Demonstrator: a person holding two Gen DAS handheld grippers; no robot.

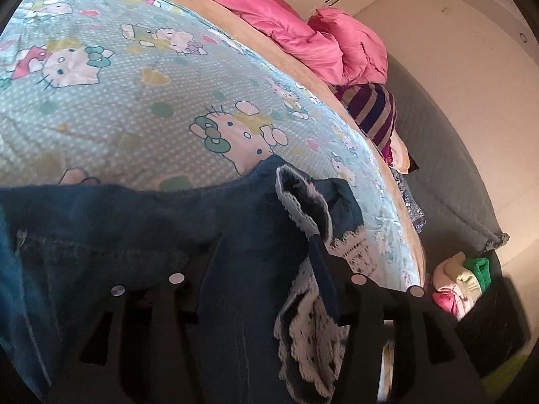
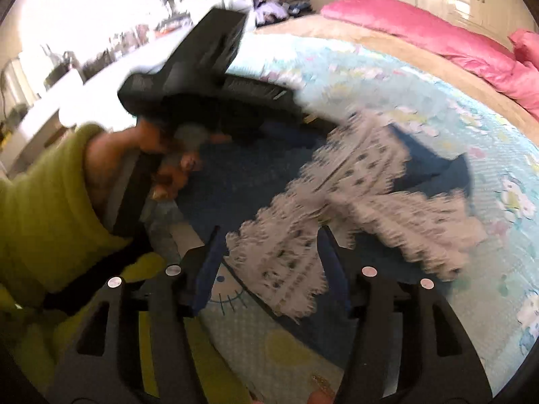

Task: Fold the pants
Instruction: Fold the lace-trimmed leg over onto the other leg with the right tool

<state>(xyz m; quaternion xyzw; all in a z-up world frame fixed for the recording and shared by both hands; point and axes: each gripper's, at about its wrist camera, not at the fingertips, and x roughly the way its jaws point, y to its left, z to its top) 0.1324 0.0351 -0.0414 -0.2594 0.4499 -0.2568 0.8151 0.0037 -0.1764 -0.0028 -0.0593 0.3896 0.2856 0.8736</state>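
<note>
Dark blue denim pants (image 1: 118, 229) with white lace hems (image 1: 310, 346) lie bunched on the cartoon-cat bedsheet (image 1: 134, 101). My left gripper (image 1: 267, 239) hovers over them with its jaws apart; a fold of denim lies between the fingers, not pinched. In the right wrist view the pants (image 2: 242, 175) spread across the sheet (image 2: 438, 107), blurred, with the lace hems (image 2: 353, 181) on top. My right gripper (image 2: 269, 232) stands open over a lace hem, and the fingers do not press on it. The left gripper's black body (image 2: 209, 77) is held by a hand (image 2: 161, 155) in a green sleeve (image 2: 50, 195).
A pink duvet (image 1: 320, 33) is heaped along the far side of the bed. A striped cushion (image 1: 370, 111) hangs at the bed's edge. Folded clothes (image 1: 461, 282) lie on the floor beside it. A cluttered white counter (image 2: 101, 54) runs along the wall behind.
</note>
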